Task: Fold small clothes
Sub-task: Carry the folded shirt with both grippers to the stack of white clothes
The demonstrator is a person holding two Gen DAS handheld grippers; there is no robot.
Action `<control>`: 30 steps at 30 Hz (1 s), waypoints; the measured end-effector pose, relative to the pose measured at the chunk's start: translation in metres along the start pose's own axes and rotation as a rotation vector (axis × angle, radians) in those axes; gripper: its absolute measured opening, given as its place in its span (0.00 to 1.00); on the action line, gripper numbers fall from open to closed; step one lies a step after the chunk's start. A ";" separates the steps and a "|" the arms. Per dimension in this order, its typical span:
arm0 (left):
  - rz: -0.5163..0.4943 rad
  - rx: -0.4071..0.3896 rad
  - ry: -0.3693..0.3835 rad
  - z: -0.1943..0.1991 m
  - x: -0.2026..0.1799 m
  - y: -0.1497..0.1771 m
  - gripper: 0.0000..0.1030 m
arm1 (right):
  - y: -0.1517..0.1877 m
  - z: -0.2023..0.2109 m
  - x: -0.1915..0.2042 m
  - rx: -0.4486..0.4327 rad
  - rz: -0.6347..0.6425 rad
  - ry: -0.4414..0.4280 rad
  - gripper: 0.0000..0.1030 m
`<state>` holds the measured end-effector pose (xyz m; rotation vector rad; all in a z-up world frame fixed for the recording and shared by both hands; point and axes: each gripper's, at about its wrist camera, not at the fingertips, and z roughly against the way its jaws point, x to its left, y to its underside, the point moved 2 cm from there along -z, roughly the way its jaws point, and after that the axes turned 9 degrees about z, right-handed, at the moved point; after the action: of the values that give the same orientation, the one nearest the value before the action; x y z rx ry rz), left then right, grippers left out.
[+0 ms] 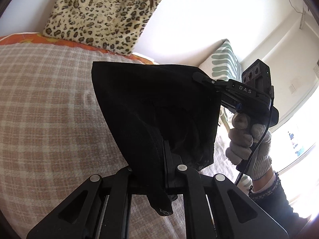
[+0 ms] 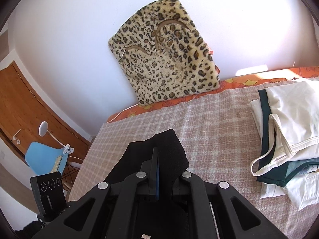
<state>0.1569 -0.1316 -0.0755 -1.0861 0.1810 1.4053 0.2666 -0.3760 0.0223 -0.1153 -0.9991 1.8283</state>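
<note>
Jaws of both grippers pinch black garment (image 1: 159, 107) edges.

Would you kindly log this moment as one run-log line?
left gripper: shut on black garment | right gripper: shut on black garment | garment: held above plaid blanket | folded pile: on blanket

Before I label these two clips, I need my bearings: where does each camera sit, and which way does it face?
Left wrist: on the left hand-held gripper, facing across the checked blanket toward the wall; it shows its own fingers pinching the black garment, plus the right hand-held gripper and gloved hand.
Right wrist: on the right hand-held gripper, facing the leopard cushion, folded clothes to its right.
Shared: black garment, leopard cushion, checked blanket.
</note>
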 end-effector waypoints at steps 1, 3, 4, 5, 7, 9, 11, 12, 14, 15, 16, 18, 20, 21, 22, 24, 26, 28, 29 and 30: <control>-0.009 0.003 0.008 -0.005 -0.006 -0.001 0.07 | -0.001 0.007 -0.005 -0.009 -0.003 0.004 0.04; -0.024 0.008 0.025 -0.016 -0.019 -0.003 0.07 | -0.004 0.019 -0.017 -0.027 -0.018 0.008 0.04; -0.029 0.008 0.033 -0.021 -0.025 -0.005 0.07 | -0.004 0.025 -0.024 -0.033 -0.027 0.012 0.04; -0.033 0.008 0.043 -0.027 -0.031 -0.006 0.07 | -0.005 0.029 -0.029 -0.037 -0.033 0.018 0.04; -0.047 0.014 0.052 -0.039 -0.044 -0.010 0.07 | -0.008 0.040 -0.040 -0.042 -0.034 0.035 0.04; -0.064 0.020 0.057 -0.052 -0.056 -0.013 0.07 | -0.012 0.050 -0.051 -0.048 -0.032 0.053 0.04; -0.074 0.025 0.065 -0.064 -0.067 -0.016 0.07 | -0.017 0.060 -0.062 -0.055 -0.030 0.069 0.04; -0.078 0.026 0.069 -0.069 -0.072 -0.018 0.07 | -0.019 0.065 -0.067 -0.059 -0.027 0.078 0.04; -0.090 0.027 0.074 -0.081 -0.083 -0.023 0.07 | -0.025 0.076 -0.080 -0.066 -0.026 0.097 0.04; -0.103 0.031 0.073 -0.086 -0.088 -0.025 0.07 | -0.028 0.081 -0.087 -0.071 -0.029 0.106 0.04; -0.114 0.033 0.073 -0.092 -0.093 -0.028 0.07 | -0.031 0.087 -0.094 -0.074 -0.033 0.115 0.04; -0.129 0.035 0.074 -0.103 -0.102 -0.033 0.07 | -0.037 0.095 -0.108 -0.079 -0.039 0.133 0.04; -0.140 0.038 0.079 -0.115 -0.112 -0.037 0.07 | -0.043 0.104 -0.122 -0.083 -0.039 0.157 0.04; -0.148 0.038 0.081 -0.121 -0.117 -0.040 0.07 | -0.047 0.109 -0.128 -0.087 -0.040 0.166 0.04; -0.158 0.037 0.082 -0.127 -0.122 -0.042 0.07 | -0.050 0.114 -0.135 -0.092 -0.041 0.177 0.04; -0.172 0.035 0.089 -0.139 -0.132 -0.046 0.07 | -0.058 0.122 -0.148 -0.102 -0.042 0.196 0.04; -0.183 0.037 0.094 -0.152 -0.140 -0.050 0.07 | -0.067 0.129 -0.159 -0.106 -0.033 0.218 0.04; -0.192 0.039 0.098 -0.165 -0.148 -0.054 0.07 | -0.077 0.133 -0.170 -0.109 -0.025 0.240 0.04; -0.198 0.040 0.097 -0.171 -0.151 -0.056 0.07 | -0.081 0.134 -0.175 -0.111 -0.022 0.248 0.04; -0.203 0.040 0.096 -0.177 -0.153 -0.058 0.07 | -0.086 0.135 -0.181 -0.113 -0.019 0.254 0.04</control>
<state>0.2550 -0.3484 -0.0373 -1.1074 0.1624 1.1656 0.3509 -0.5859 0.1059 -0.3959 -0.9184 1.6906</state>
